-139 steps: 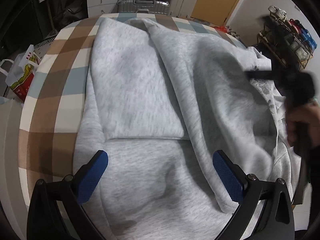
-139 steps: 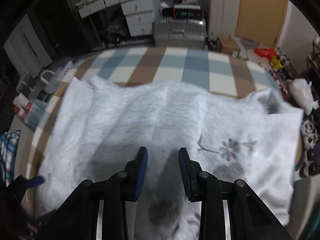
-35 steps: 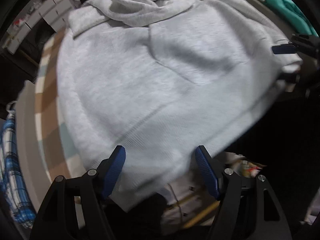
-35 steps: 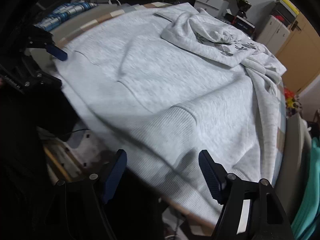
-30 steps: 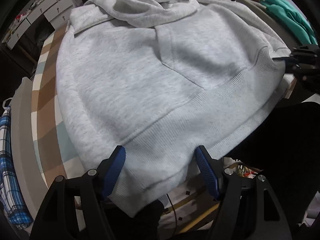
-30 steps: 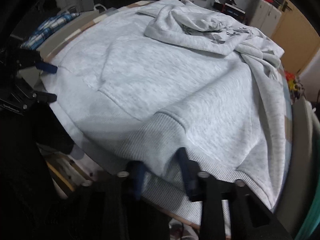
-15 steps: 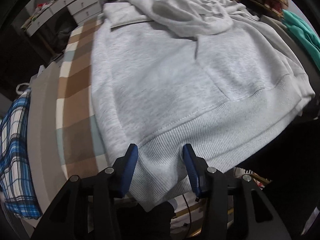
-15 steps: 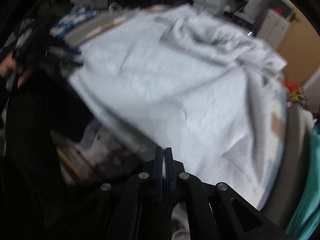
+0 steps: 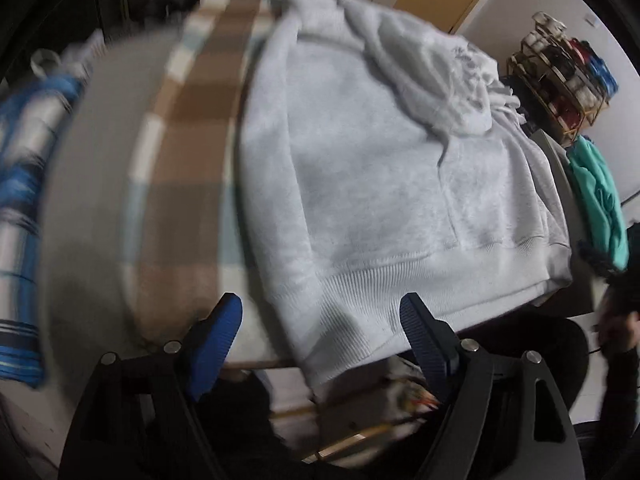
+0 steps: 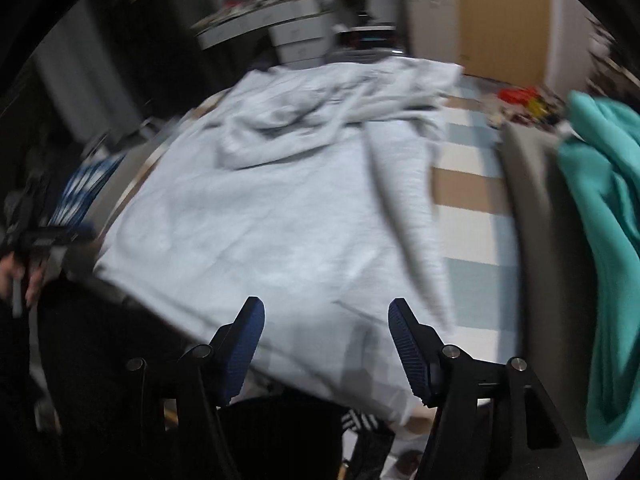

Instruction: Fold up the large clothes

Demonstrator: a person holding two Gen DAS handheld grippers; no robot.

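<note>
- The left tool (image 9: 320,338) is released: its blue pads (image 9: 218,336) stand wide apart, and the jaws have just been opening. The ribbed hem (image 9: 400,280) of the hoodie (image 9: 360,168) shows between them, but no pad presses on it.
- The right tool (image 10: 326,342) is also released, and its jaws too have just been opening. The near edge of the hoodie lies between its pads without contact.
- The hoodie, light grey, lies flat and front side up on the tabletop (image 9: 188,112), which has a check cloth in brown, pale blue and white. The hem hangs a little over the near edge. I judge that it was pulled to this edge so the body is smooth and square before the folds begin.
- The hood (image 10: 276,128) is bunched at the far end, over the upper chest. One sleeve (image 10: 400,184) runs along the right side of the body. These parts are not yet folded in, so the task looks to be in an early stage.
- In the right view, the person's left hand (image 10: 16,276) appears at the left border and holds the other tool.
- Beside the tabletop hangs a teal cloth (image 10: 600,216); on the other side lies a blue plaid cloth (image 9: 20,168). Both are apart from the hoodie.
- A dark print is on the hood, but it is too blurred to read. I can read no brand or label anywhere.
</note>
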